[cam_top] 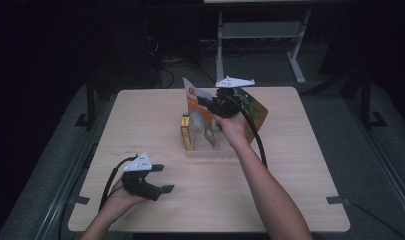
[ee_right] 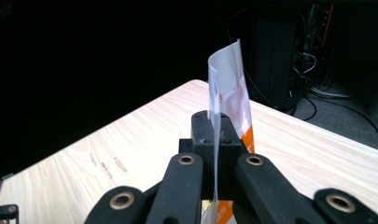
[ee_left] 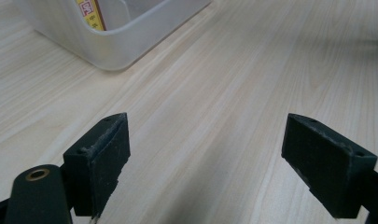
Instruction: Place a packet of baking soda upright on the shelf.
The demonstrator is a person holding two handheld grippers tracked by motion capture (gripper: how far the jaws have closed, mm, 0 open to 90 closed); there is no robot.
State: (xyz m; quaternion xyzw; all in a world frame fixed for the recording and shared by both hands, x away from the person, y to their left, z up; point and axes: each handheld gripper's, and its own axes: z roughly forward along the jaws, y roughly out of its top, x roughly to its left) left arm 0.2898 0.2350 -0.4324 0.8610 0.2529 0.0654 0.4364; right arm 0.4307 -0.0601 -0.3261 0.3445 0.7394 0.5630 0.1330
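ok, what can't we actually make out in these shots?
- Print on the orange and white packet: too small in the high view; edge-on in the right gripper view.
- Base of the clear bin: right hand and forearm cover part of it in the high view.
- Bin contents: the left gripper view cuts the bin at its top edge.
- Green packet: mostly behind the right gripper.
- Room beyond the table: too dark.

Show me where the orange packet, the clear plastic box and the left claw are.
orange packet [ee_right: 233,100], right gripper view, on its upright printed face.
clear plastic box [ee_left: 130,39], left gripper view, on its outer wall.
left claw [cam_top: 161,178], high view, midway between its open fingertips.
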